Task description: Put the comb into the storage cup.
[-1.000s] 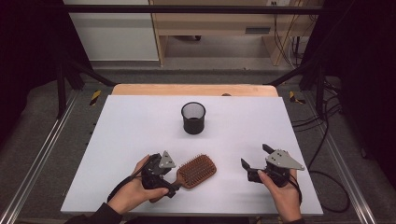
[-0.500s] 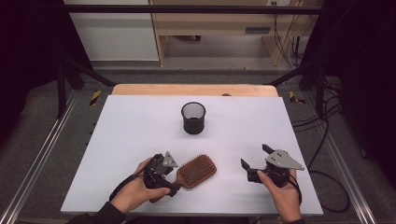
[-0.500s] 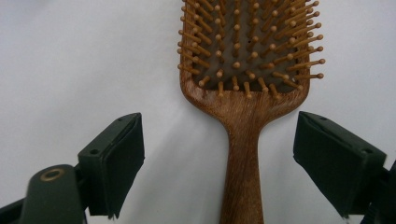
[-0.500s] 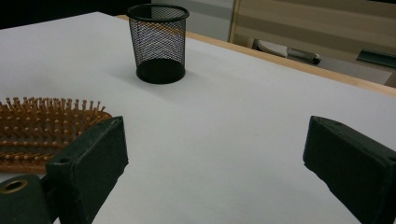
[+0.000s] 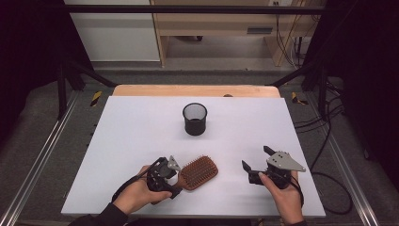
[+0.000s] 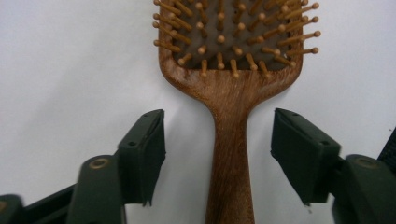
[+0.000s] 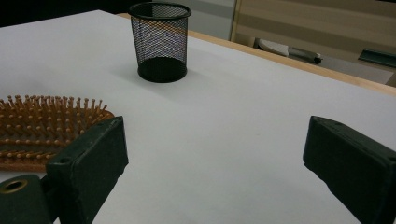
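Hairbrush handle lies between left fingers, untouched.

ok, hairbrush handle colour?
Reddish-brown wood grain on the hairbrush handle; the left gripper view shows it best.

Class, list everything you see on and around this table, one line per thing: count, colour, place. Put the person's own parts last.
hairbrush: one, brown wood, bristles up, near edge of table, handle between the left jaws.
mesh cup: one, black, upright, middle of table, apart from the brush.
table: one, white top with a wooden far edge.
left gripper: one, black, jaws have just been closing beside the handle, pads not yet touching it.
right gripper: one, black with grey plate, jaws wide open over bare table.
hands: two, at the near edge, each holding a gripper.
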Motion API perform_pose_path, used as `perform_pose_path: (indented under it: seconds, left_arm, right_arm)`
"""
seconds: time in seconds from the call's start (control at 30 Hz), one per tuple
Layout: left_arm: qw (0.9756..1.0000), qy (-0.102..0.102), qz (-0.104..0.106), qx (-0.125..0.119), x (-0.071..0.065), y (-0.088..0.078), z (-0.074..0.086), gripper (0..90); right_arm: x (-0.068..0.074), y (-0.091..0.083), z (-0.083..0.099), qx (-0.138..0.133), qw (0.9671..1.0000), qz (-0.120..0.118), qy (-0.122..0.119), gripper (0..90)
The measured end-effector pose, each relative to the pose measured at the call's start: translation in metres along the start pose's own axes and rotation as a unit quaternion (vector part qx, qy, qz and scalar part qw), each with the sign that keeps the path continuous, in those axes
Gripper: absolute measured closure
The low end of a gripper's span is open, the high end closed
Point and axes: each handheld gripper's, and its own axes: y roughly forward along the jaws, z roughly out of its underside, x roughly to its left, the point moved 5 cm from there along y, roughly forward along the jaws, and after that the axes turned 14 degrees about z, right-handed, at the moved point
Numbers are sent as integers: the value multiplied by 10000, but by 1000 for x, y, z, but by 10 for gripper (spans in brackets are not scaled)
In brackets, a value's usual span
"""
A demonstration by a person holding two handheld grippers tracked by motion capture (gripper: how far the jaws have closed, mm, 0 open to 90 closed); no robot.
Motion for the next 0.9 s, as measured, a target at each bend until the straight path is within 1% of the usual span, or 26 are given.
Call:
perform_pose_path:
  seconds: [0.23,0.37,0.5,0.63,0.7,0.77,0.83,0.9]
  left_arm:
    - [9999,49,30,103,-1,2,1,471]
    - [9997,85,87,223,-3,5,0,534]
    - [9995,101,66,287,-3,8,-1,588]
    - [9993,137,-19,359,-3,11,-3,647]
    - [9990,118,-35,419,-4,12,-4,651]
    - [9988,141,-59,465,-4,12,-5,656]
    - [9983,161,-77,562,-5,13,-6,664]
    - [9981,164,-72,586,-5,13,-6,673]
  right_arm:
    - [0,0,0,13,10000,-17,4,65]
    - [0,0,0,21,10000,-18,13,65]
    - [1,1,0,21,10000,-23,16,65]
    - [1,0,0,19,10000,-29,21,65]
    - [1,1,0,22,10000,-29,21,65]
    - [1,1,0,25,10000,-26,16,66]
    - [1,1,0,28,10000,-34,6,66]
    - [1,1,0,31,10000,-32,7,66]
